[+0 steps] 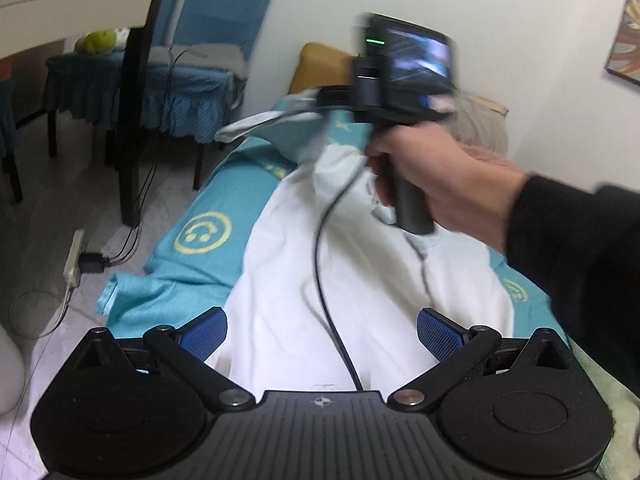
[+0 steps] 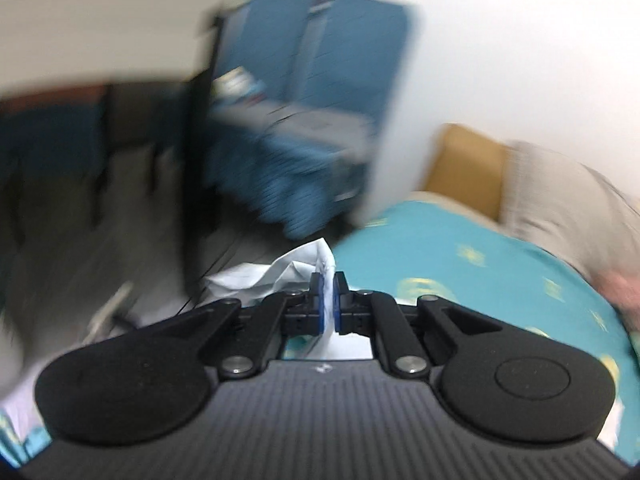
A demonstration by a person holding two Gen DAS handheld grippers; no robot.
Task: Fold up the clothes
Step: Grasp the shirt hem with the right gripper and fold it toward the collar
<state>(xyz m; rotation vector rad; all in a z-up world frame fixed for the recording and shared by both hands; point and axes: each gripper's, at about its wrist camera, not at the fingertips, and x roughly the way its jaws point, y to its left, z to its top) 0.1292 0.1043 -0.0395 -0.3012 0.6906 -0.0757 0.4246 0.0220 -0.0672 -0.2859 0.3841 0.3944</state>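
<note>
White cotton garment (image 1: 360, 272) lies spread over a teal cover with yellow smiley faces (image 1: 200, 236), seen from the left wrist. The left claw (image 1: 322, 334) hangs above its near end, blue pads wide apart with nothing between them. Farther off, a hand in a black sleeve (image 1: 436, 172) holds the right claw's grey handle, and a corner of the white cloth is lifted there. A black cable (image 1: 324, 280) trails across the fabric.

From the right wrist, blurred, the right claw (image 2: 329, 300) is clenched on a bunched fold of the white garment (image 2: 280, 272), above the teal cover (image 2: 460, 248).
</note>
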